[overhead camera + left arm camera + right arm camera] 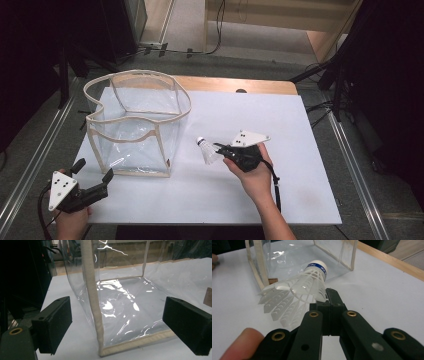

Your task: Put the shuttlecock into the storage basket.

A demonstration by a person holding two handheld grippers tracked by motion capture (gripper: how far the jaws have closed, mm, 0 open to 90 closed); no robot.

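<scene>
Beside the clear bag (135, 125), the right tool (220, 148) is clamped on a shuttlecock's (206, 150) feathers; the left tool (93, 176) gapes empty.

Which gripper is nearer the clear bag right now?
Left. The left gripper sits open just off the clear bag at its near left corner. The right gripper is farther out to the bag's right, shut on the shuttlecock.

From my seat, the clear bag (135, 125) with cream trim stands upright on the left half of the white table (300, 165), its mouth open upward, so entry from above is free. Its near wall and corner seam stand just ahead of my left gripper (117, 322). Bare tabletop runs right of the bag and along the near edge.
</scene>
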